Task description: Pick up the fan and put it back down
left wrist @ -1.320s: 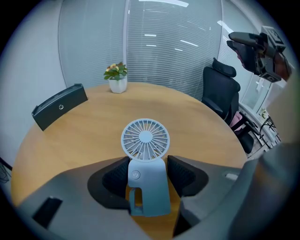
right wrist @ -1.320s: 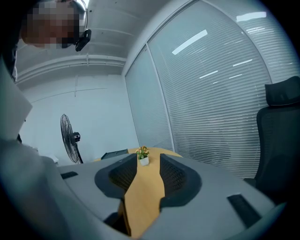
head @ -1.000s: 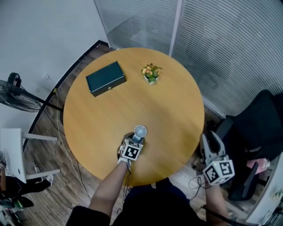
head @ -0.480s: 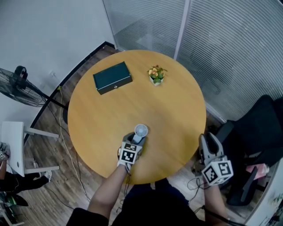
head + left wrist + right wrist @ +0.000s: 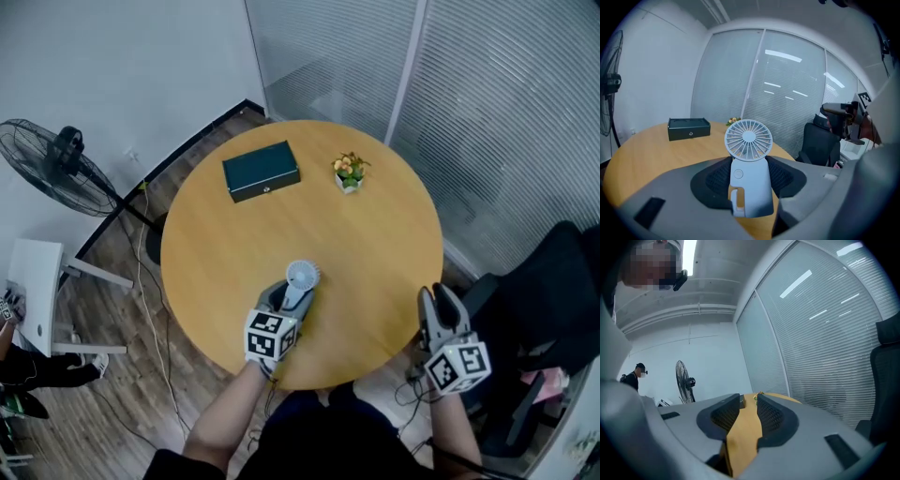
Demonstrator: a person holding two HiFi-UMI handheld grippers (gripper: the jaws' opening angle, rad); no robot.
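fan (image 5: 748, 164) is clenched in the left gripper (image 5: 284, 300). the pads press on both sides of its handle, and the round head sticks out past the jaw tips. it sits over the near part of the tabletop (image 5: 375, 244), close to the person's edge, and looks lifted clear of the wood. key relation for the put-down: the bare tabletop lies directly under the fan's base. the long axis runs handle to head along the gripper, leaning away from the person. only the left hand has the fan. the right gripper (image 5: 441, 305) is off to the side at the tabletop rim, released, jaws a little apart with only tabletop showing between them.

fan looks small, handheld, white to pale blue. it has a circular spoked grille, a flat handle with a round button, and a slot cut near the bottom.

dark box (image 5: 261, 171) and small flower pot (image 5: 349, 172) sit on the far side, well apart from the drop spot.
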